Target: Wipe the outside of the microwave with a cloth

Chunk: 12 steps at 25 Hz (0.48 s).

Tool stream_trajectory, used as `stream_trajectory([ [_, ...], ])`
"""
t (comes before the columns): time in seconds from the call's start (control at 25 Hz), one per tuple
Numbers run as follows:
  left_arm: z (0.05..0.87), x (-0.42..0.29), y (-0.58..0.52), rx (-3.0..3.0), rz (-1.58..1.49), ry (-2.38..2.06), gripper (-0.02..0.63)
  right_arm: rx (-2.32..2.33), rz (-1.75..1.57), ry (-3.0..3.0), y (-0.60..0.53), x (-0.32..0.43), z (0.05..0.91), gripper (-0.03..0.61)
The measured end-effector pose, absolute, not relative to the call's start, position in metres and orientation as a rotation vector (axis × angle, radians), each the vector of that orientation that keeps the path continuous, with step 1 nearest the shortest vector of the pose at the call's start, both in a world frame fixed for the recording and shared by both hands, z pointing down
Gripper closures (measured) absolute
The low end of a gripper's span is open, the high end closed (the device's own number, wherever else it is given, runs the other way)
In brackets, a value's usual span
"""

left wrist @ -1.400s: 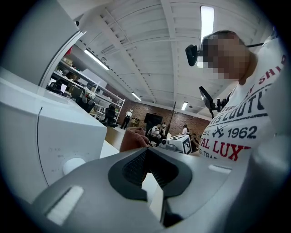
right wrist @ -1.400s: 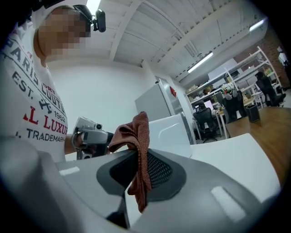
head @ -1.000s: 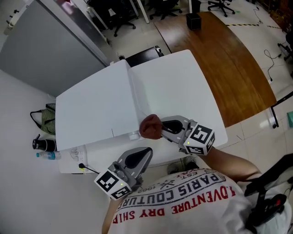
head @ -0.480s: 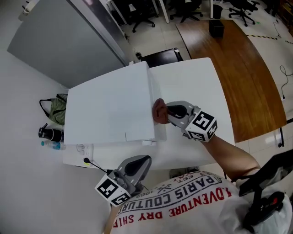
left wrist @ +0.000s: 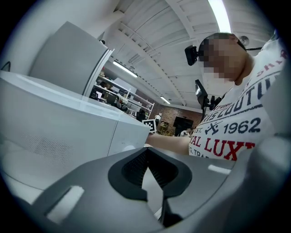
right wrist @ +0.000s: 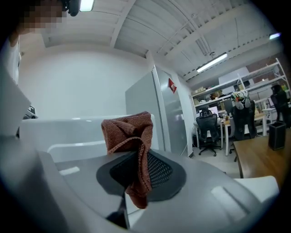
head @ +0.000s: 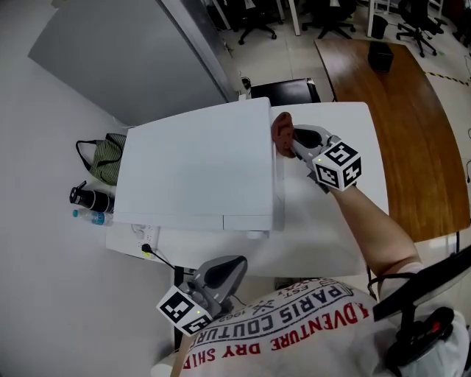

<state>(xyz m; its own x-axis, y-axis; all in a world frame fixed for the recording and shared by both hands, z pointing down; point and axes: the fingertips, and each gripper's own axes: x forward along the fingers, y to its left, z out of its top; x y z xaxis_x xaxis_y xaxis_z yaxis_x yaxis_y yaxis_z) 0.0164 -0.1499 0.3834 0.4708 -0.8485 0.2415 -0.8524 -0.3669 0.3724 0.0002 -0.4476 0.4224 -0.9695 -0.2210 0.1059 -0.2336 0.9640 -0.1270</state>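
Sweeping the cloth (head: 280, 130) along the microwave (head: 195, 169)
Clamping it, the right gripper (head: 288, 141) is reaching the back corner; left gripper (head: 234, 263) idling, closed.

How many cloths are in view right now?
1: a reddish-brown cloth clamped in the right tool, at the microwave's right side. Others may be hidden behind the microwave.

White table (head: 318, 215) on pale tile, wood floor (head: 419, 132) alongside — black office chairs (head: 254, 15) beyond, strip lights (right wrist: 212, 62) overhead.
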Motion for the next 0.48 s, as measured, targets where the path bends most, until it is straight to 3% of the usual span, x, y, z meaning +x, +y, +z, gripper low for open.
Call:
stream_trajectory([
  [0.48, 0.379, -0.004, -0.142, 2.261, 0.020, -1.499, 0.609, 0.650, 0.282, -2.961, -0.524, -0.001, 0.448, 0.534],
])
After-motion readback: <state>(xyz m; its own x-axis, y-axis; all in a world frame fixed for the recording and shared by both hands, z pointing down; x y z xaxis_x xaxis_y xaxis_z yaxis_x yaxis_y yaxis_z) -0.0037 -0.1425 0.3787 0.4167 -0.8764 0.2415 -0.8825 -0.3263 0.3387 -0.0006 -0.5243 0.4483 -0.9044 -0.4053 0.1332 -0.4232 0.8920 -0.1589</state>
